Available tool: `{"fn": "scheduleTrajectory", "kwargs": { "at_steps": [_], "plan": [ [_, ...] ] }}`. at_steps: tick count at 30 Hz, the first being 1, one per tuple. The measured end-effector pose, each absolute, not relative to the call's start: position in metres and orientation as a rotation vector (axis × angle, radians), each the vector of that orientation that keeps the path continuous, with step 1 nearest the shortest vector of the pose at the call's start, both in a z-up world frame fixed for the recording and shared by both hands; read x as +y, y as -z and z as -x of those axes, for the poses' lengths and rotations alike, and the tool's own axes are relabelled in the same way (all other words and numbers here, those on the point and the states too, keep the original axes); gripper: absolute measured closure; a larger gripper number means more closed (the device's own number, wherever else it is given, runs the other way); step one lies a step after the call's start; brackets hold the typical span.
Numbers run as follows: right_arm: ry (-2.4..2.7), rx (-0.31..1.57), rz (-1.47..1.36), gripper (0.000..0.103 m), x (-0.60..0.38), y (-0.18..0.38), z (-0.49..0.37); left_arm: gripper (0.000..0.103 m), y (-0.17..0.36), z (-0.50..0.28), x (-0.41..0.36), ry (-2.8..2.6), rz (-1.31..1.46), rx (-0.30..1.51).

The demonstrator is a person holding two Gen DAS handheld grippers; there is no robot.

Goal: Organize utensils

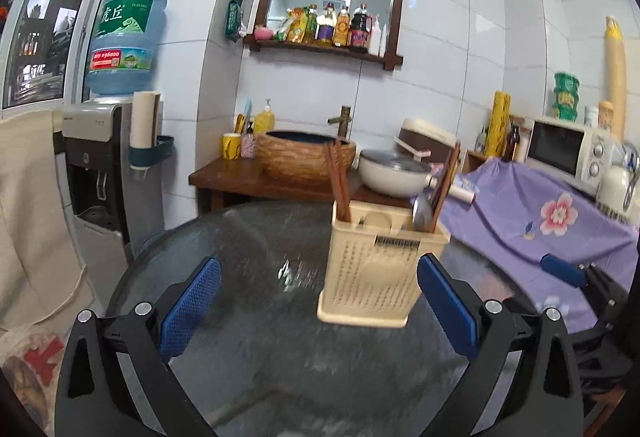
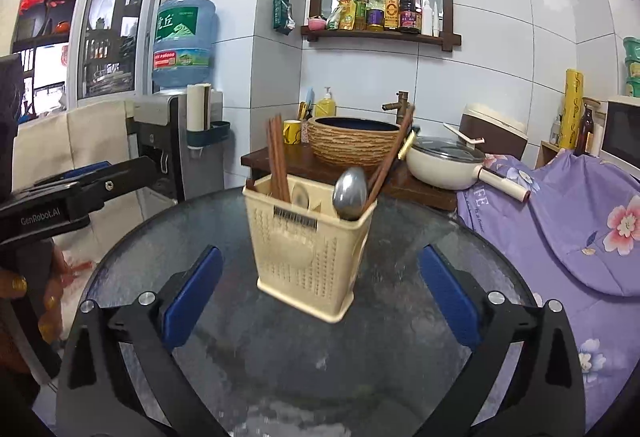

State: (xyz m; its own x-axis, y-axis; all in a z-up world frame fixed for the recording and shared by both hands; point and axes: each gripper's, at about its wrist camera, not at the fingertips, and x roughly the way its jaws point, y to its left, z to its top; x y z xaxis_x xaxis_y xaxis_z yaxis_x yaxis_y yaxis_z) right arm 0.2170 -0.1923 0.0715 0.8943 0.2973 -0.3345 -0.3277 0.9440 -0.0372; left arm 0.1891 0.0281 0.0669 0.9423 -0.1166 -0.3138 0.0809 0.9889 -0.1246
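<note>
While both grippers hang low over the round glass table (image 1: 248,357), the cream utensil holder (image 1: 378,277) stands upright on the glass beyond their fingertips, touched by neither. From the left wrist view, the left gripper (image 1: 318,305) has its blue pads spread wide with nothing between them; the holder sits just past the tips, toward the right pad. From the right wrist view, the right gripper (image 2: 320,297) is likewise spread wide and empty, the holder standing a little farther off and roughly centred between its pads.

Inside the holder, a bundle of brown chopsticks (image 2: 277,161) stands in the left compartment, a steel spoon (image 2: 350,193) leans bowl-up at the right, and another pair of chopsticks (image 2: 390,153) slants out to the right beside it. A pale spoon (image 2: 301,195) lies low in the middle.

Beyond the table, a woven basin (image 2: 354,145) sits on a dark wooden stand, with a white lidded pan (image 2: 444,161) to its right and a water dispenser (image 2: 176,141) at far left. A purple floral cloth (image 2: 568,221) covers the counter at right. No object lies on the glass between the pads and the holder.
</note>
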Motion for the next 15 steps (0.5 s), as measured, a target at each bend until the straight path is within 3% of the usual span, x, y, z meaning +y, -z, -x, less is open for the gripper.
{"fn": "scheduleTrajectory", "kwargs": {
  "at_steps": [7, 15],
  "plan": [
    [-0.344, 0.374, 0.039, 0.006, -0.208, -0.008, -0.152, 0.006, -0.005, -0.131, 0.041, 0.072, 0.139, 0.425],
    [-0.347, 0.363, 0.024, 0.006, -0.214, 0.024, -0.075, 0.006, 0.002, -0.064, 0.021, 0.124, 0.066, 0.357]
  ]
}}
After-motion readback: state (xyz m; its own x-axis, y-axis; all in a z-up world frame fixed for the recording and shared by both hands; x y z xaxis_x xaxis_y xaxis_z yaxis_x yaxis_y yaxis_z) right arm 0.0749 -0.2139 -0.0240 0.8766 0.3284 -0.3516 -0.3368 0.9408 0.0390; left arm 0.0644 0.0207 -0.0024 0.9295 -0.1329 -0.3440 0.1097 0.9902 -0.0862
